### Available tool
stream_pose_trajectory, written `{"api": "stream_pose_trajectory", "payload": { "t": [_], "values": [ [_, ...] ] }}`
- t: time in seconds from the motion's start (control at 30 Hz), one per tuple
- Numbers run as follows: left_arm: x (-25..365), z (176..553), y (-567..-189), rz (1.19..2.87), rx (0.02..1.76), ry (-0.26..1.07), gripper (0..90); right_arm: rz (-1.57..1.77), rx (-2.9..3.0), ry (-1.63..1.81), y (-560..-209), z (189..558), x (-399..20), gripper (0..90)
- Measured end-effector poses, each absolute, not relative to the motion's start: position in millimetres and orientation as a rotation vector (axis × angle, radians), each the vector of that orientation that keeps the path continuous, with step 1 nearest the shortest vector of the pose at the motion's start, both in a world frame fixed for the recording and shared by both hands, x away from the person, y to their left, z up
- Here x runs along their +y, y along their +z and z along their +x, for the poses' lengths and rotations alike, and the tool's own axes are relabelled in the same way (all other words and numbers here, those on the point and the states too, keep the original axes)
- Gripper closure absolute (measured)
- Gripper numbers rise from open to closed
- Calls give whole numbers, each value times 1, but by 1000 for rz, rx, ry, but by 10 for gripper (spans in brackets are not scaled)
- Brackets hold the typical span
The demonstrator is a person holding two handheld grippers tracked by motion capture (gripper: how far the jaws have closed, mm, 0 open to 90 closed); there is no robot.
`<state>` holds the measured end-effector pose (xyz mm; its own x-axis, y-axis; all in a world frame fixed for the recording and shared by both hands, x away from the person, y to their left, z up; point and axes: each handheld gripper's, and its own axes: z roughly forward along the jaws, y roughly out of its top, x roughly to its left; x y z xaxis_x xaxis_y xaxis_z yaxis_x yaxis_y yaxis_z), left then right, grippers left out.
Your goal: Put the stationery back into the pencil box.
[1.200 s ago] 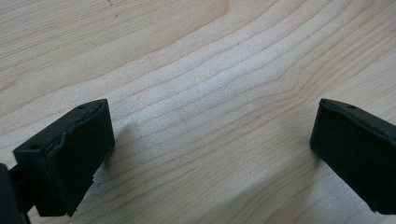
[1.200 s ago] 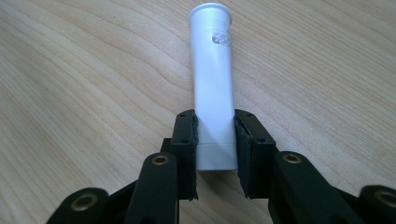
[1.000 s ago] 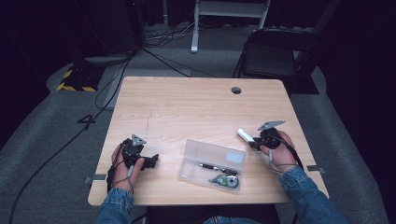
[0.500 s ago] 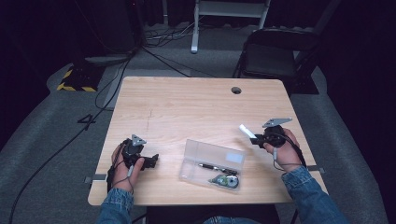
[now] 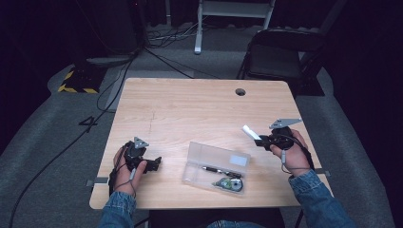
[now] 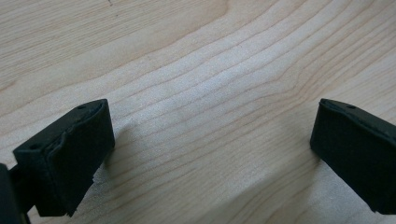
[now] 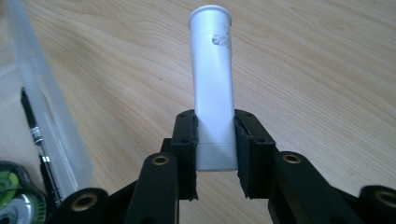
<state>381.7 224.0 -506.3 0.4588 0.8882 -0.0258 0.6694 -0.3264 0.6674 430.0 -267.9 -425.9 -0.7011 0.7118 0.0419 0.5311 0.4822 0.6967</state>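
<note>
A white tube (image 7: 213, 79) sticks out from between the pads of my right gripper (image 7: 215, 140), which is shut on its lower end. From above, that white tube (image 5: 250, 132) points up and to the left from the right gripper (image 5: 262, 141), held above the table's right side. A clear plastic case (image 5: 216, 166) lies open near the front edge with a black pen (image 5: 219, 170) and a green tape dispenser (image 5: 229, 184) inside. My left gripper (image 5: 154, 163) rests on the table at the front left, its jaws wide open over bare wood (image 6: 210, 116).
The wooden table (image 5: 190, 109) has a round cable hole (image 5: 240, 91) near its far edge. A black chair (image 5: 278, 52) stands behind the table at the right. Cables run across the grey floor at the left.
My right gripper has lifted the white tube higher off the table and drifted slightly right. The left gripper has stayed in place.
</note>
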Motion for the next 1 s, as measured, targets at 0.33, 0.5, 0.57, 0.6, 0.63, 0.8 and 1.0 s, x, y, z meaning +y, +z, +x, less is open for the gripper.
{"api": "stream_pose_trajectory", "payload": {
  "t": [0.33, 0.5, 0.57, 0.6, 0.63, 0.8, 1.0],
  "values": [
    [224, 382, -506, 2099, 1293, 464, 1, 989, 2500, 1053, -414, 419, -257, 713],
    [224, 382, -506, 2099, 1293, 464, 1, 954, 2512, 1069, -407, 414, -252, 713],
    [224, 382, -506, 2100, 1292, 464, 1, 936, 2517, 1072, -405, 412, -249, 712],
    [224, 382, -506, 2100, 1292, 465, 1, 927, 2520, 1075, -404, 411, -248, 712],
    [224, 382, -506, 2100, 1292, 466, 1, 919, 2523, 1078, -403, 410, -246, 712],
    [224, 382, -506, 2101, 1292, 466, 2, 861, 2548, 1090, -398, 404, -237, 712],
    [224, 382, -506, 2101, 1292, 466, 1, 814, 2569, 1099, -394, 400, -228, 712]
  ]
}}
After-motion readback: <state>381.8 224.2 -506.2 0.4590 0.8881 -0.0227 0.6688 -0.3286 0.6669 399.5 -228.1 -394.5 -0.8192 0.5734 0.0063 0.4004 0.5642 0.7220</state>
